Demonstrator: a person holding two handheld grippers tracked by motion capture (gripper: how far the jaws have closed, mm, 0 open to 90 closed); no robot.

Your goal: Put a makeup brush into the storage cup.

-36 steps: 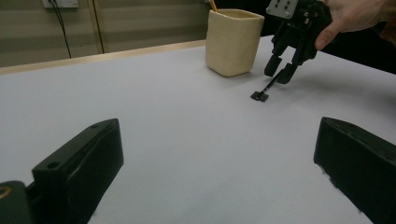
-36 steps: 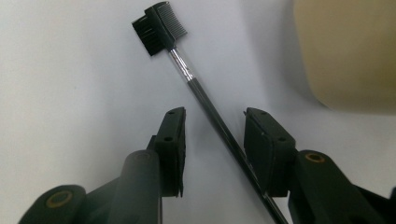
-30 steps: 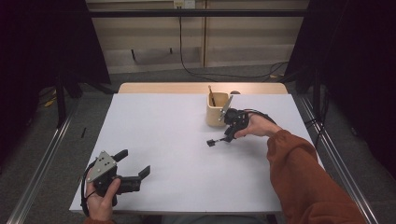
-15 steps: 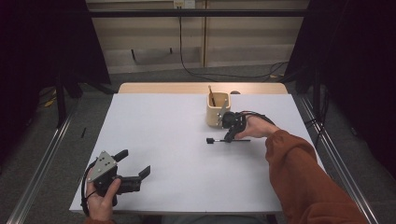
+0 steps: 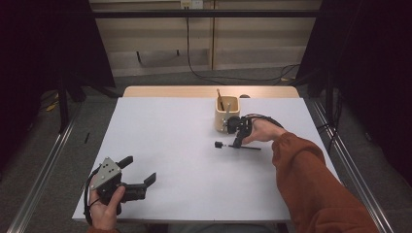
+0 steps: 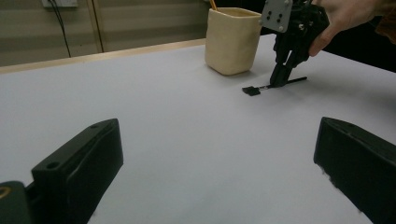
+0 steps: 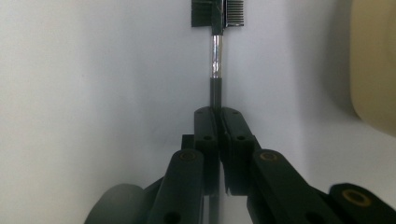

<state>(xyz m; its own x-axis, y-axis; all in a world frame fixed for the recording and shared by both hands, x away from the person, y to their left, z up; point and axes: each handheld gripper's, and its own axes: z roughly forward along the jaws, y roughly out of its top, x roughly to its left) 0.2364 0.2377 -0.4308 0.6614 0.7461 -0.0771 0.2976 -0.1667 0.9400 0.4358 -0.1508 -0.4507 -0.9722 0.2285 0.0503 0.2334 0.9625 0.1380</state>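
Note:
A thin black brush with a small comb head [image 5: 223, 145] lies flat along the white table [image 5: 184, 189], just in front of a cream cup [image 5: 227, 115]. My right gripper [image 5: 236, 145] points down on the handle, jaws shut on it. In the right gripper view, the jaws [image 7: 216, 116] clamp the dark handle of the brush [image 7: 215, 51], and its comb head is at the top. The left gripper view shows the brush [image 6: 252, 90] and the right gripper [image 6: 279, 80] beyond my left gripper [image 6: 215, 163], which is open and holds nothing. The left gripper [image 5: 140, 170] rests near the table's front left corner.
The cream cup [image 6: 232, 39] holds a couple of thin sticks and stands close behind the right gripper; its side shows in the right gripper view [image 7: 373, 60]. A wooden strip edges the table's far side. Metal rails run along the floor on both sides.
The right gripper has come down with the brush. The brush was tilted above the table and now lies flat on it. The left gripper has not moved.

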